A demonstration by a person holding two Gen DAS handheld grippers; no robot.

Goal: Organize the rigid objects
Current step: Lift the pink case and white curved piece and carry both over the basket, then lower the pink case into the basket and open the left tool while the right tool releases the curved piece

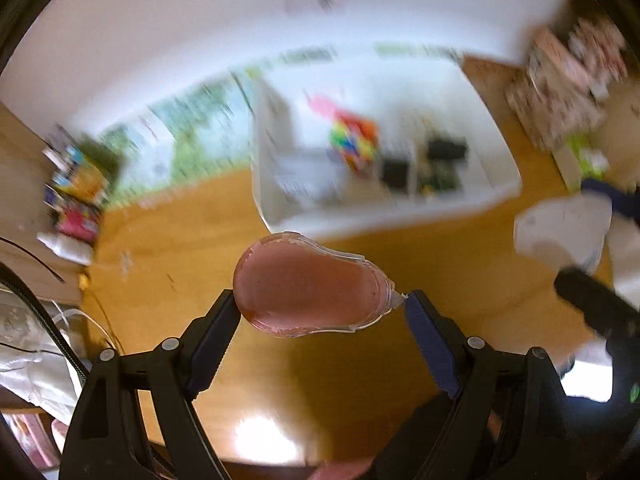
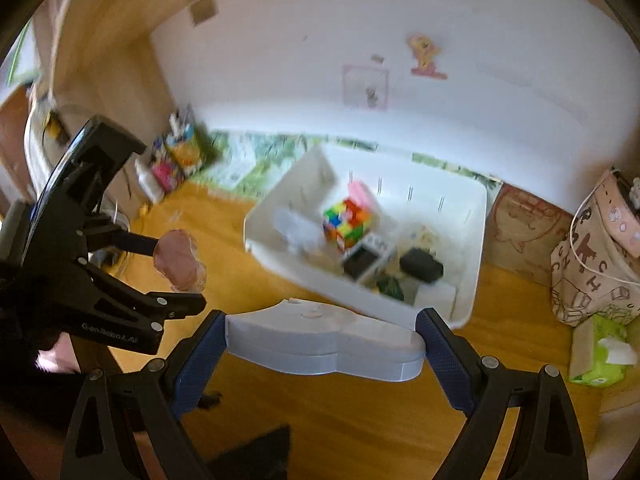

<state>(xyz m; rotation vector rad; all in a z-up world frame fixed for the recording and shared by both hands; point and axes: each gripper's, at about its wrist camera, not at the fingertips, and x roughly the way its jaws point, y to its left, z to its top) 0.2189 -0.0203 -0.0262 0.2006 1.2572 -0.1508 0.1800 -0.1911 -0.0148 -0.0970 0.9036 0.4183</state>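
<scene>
My left gripper (image 1: 322,306) is shut on a pink pear-shaped correction-tape case (image 1: 308,286) with a clear rim, held lengthwise between its pads above the wooden desk. My right gripper (image 2: 322,334) is shut on a pale grey plastic case (image 2: 324,344), gripped end to end. In the right wrist view the left gripper (image 2: 176,268) hangs at the left with the pink case (image 2: 178,260). The white storage bin (image 2: 476,248) lies ahead of both grippers, holding a colourful puzzle cube (image 2: 346,222), a pink item and black blocks. The same white bin (image 1: 500,184) shows blurred in the left wrist view.
Wooden desk (image 2: 360,412) with a white wall behind. Books and small boxes (image 2: 176,160) stand at the back left. A patterned bag (image 2: 592,264) and a green tissue pack (image 2: 604,356) sit at the right. The right gripper with its grey case (image 1: 560,232) shows at the right edge.
</scene>
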